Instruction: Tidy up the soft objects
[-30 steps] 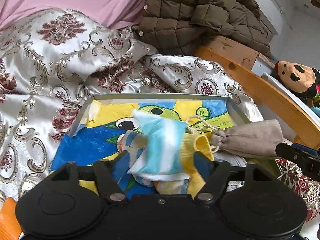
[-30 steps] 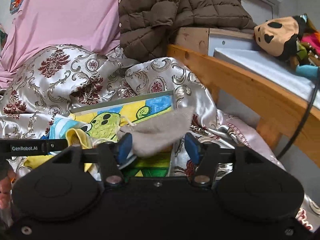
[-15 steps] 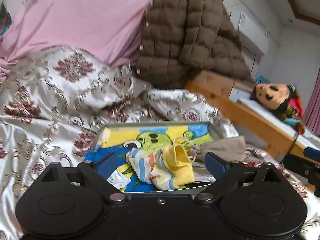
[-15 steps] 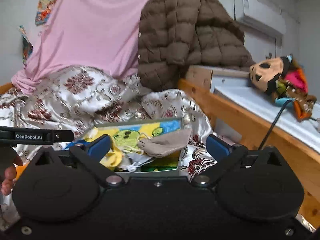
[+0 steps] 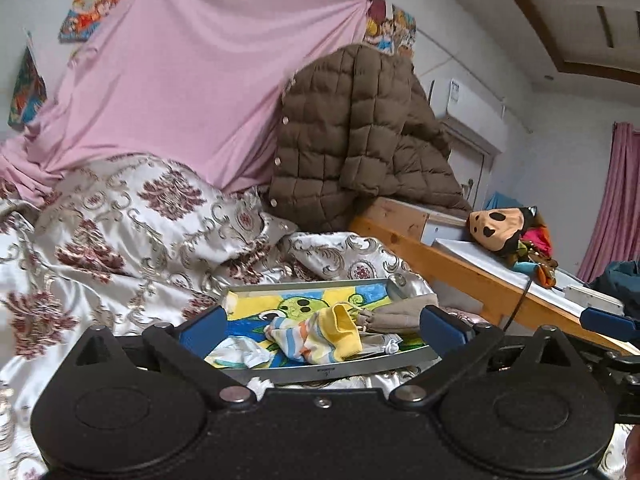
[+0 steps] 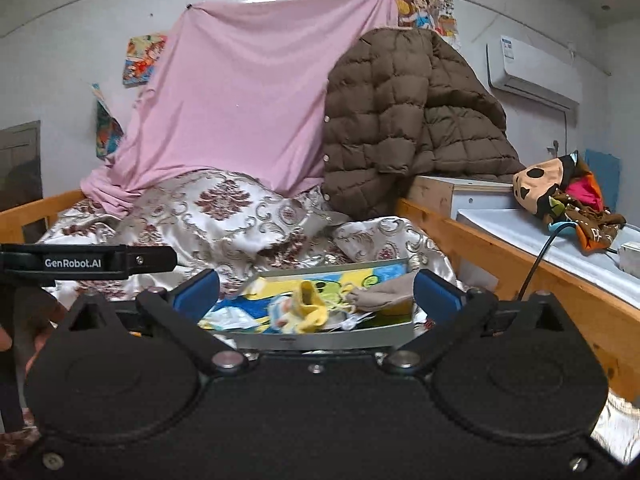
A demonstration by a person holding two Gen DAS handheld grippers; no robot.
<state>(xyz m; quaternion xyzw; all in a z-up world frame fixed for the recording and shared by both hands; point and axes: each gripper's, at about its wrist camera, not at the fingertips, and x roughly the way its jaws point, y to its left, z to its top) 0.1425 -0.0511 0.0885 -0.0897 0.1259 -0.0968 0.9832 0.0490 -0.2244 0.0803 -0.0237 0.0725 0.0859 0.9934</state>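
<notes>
A second earlier the striped yellow, blue and orange cloth bundle [image 5: 316,334] was caught between the jaws of the left gripper [image 5: 322,324], and the beige drawstring fabric pouch [image 5: 394,314] between those of the right gripper [image 6: 316,290]. Both are now released: each pair of jaws is spread wide with nothing pressed between the blue pads, and both tools are seen drawn back and raised, so more of the room is taken in.

The cloth bundle and the pouch are left lying in the shallow grey metal tray with a cartoon-printed liner [image 5: 332,370], ahead of and below both grippers, the pouch just right of the bundle and touching it. A crumpled white and pale-blue piece [image 5: 240,354] is seen at the tray's near left.

The tray's near rim is set just beyond the left gripper's fingertips; its far rim is met by the rumpled silver satin quilt with maroon medallions [image 5: 132,232]. To the right the space is bounded by a wooden bed rail [image 5: 460,268], and behind by a brown quilted puffer jacket [image 5: 360,140] and a draped pink sheet [image 5: 180,92]. Open air is left above the tray between the two grippers.
</notes>
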